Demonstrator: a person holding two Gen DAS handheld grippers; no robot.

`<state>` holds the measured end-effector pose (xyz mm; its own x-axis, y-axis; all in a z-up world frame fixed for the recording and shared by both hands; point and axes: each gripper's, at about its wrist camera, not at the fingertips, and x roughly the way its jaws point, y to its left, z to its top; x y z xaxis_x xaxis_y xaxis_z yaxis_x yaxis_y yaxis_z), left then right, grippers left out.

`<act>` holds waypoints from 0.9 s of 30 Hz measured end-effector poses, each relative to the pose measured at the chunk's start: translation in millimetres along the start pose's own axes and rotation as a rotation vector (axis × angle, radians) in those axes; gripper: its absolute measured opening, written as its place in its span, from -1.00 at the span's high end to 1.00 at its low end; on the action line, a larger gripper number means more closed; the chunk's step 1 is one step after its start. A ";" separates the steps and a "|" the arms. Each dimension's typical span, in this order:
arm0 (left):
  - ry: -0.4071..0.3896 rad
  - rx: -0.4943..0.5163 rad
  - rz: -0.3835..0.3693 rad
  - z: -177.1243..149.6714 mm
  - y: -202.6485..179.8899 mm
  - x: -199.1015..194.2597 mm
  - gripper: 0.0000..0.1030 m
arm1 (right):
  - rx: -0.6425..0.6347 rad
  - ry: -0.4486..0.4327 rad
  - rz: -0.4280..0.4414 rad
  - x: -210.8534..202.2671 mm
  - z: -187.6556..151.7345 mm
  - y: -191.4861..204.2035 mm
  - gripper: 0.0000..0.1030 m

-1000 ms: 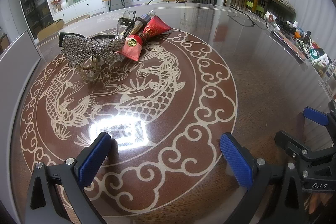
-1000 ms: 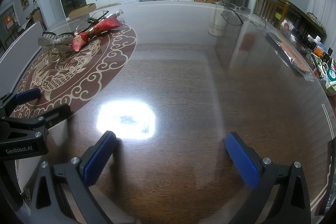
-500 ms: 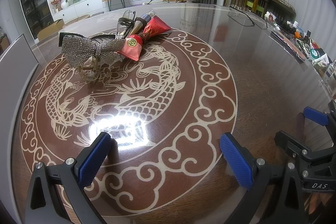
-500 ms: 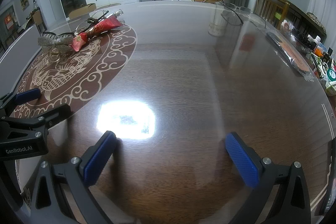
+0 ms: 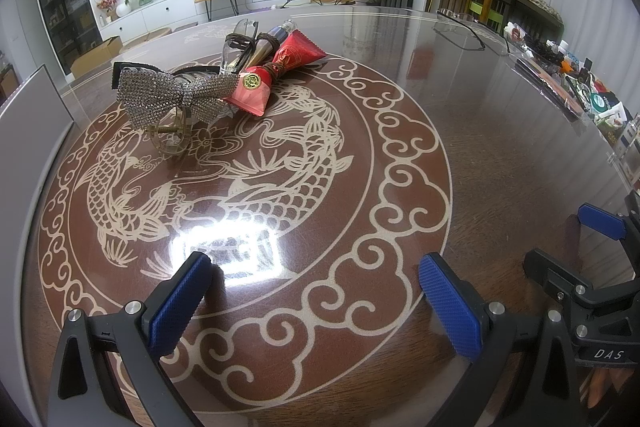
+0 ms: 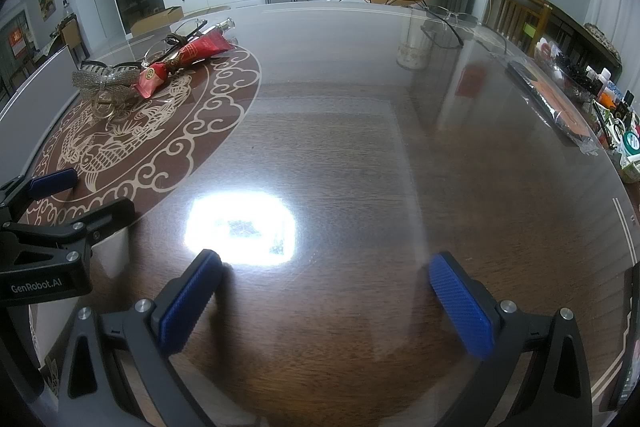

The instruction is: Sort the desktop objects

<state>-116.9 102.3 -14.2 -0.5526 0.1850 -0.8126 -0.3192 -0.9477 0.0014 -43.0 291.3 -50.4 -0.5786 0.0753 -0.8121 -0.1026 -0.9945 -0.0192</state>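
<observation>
A pile of small objects lies at the far left of the round dragon mat [image 5: 360, 187]: a rhinestone bow hair clip [image 5: 168, 97], a red tube [image 5: 280, 71], clear glasses [image 5: 238, 43] and a dark slim bottle [image 5: 266, 43]. The pile also shows in the right wrist view, with the bow clip [image 6: 102, 81] and the red tube [image 6: 182, 61]. My left gripper [image 5: 316, 301] is open and empty, low over the mat's near edge. My right gripper [image 6: 324, 301] is open and empty over bare wood to the right of the mat.
A pair of thin-framed glasses [image 5: 460, 29] lies at the table's far right edge. A flat plastic-wrapped packet [image 6: 560, 103] and several small bottles and boxes [image 6: 612, 123] crowd the right side. A grey panel [image 5: 28, 131] stands at the left.
</observation>
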 end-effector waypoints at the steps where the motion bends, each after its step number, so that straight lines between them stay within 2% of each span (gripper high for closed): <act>1: 0.000 0.000 0.000 0.9 -0.2 -0.9 -1.00 | 0.000 0.000 0.000 0.1 -0.2 -0.1 -1.00; 27: 0.000 0.000 0.000 -0.8 0.2 0.4 -1.00 | -0.001 0.000 0.001 0.0 0.8 0.3 -1.00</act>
<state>-116.6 101.9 -14.9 -0.5526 0.1850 -0.8127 -0.3194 -0.9476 0.0014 -43.7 291.0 -49.9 -0.5787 0.0745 -0.8121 -0.1014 -0.9947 -0.0190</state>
